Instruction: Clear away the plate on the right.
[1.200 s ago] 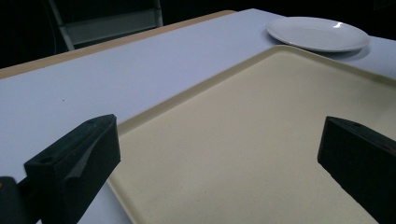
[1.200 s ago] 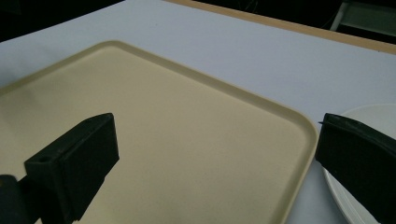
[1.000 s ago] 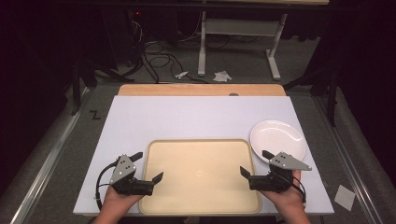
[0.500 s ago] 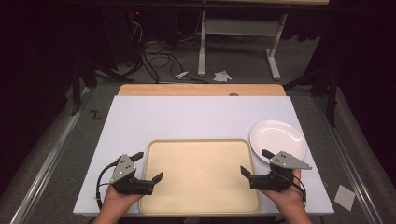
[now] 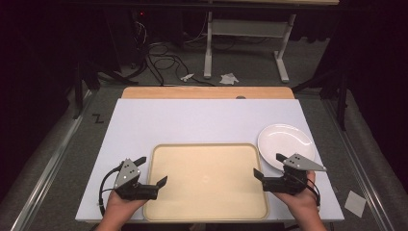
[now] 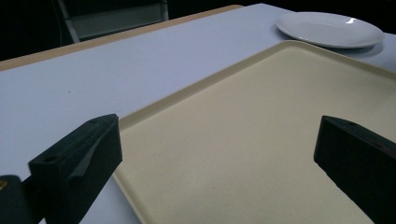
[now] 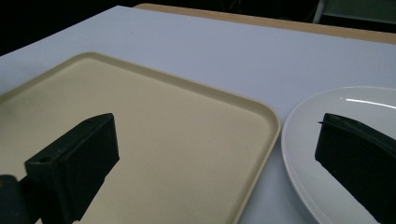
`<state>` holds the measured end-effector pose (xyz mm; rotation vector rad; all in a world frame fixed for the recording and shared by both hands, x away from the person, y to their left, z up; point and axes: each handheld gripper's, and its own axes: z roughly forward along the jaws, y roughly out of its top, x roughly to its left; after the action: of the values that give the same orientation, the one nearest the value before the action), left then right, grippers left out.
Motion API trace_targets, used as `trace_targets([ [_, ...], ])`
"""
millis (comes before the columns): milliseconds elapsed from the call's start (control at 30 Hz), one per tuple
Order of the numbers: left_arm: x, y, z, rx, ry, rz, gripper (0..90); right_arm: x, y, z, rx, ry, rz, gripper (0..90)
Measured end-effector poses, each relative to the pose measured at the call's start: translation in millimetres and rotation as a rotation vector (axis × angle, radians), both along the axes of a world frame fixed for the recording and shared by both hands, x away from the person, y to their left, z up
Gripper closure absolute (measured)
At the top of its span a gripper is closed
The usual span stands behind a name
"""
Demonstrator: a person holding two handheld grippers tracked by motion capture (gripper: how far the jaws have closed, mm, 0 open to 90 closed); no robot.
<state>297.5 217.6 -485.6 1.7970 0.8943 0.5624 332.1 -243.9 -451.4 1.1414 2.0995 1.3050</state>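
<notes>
we hold the left gripper and the right gripper at the two short sides of the beige tray, and both stand wide open with nothing between the jaws. the tray lies flat on the white table, at its near edge, and it is empty.

the main risk we see is on the right side. the white plate lies just beside the far right corner of the tray, and in the right gripper view one jaw stands over the plate while the other stands over the tray. if we close from here, we judge that the jaw can push the plate or catch its rim instead of the tray rim. a second risk is a lift that is not even: if one side takes hold before the other, the tray can tilt or slide on the smooth table.

in the left gripper view the left rim of the tray runs between the two jaws, one jaw over the table and one over the tray floor, not touching it as far as we can tell. on the right, the tray's corner lies between the jaws too, near the middle.
</notes>
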Motion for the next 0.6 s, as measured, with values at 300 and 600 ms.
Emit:
trace_targets([
  [300, -0.3, 0.9, -0.6, 0.007, -0.011, 0.006, 0.4, 3.4, -14.9, 1.2, 0.019, 0.000, -0.043, 0.4],
  [600, 1.2, 2.3, -0.5, -0.010, -0.014, 0.014, 0.1, 9.3, -36.4, -1.1, 0.028, 0.008, -0.107, 0.4],
])
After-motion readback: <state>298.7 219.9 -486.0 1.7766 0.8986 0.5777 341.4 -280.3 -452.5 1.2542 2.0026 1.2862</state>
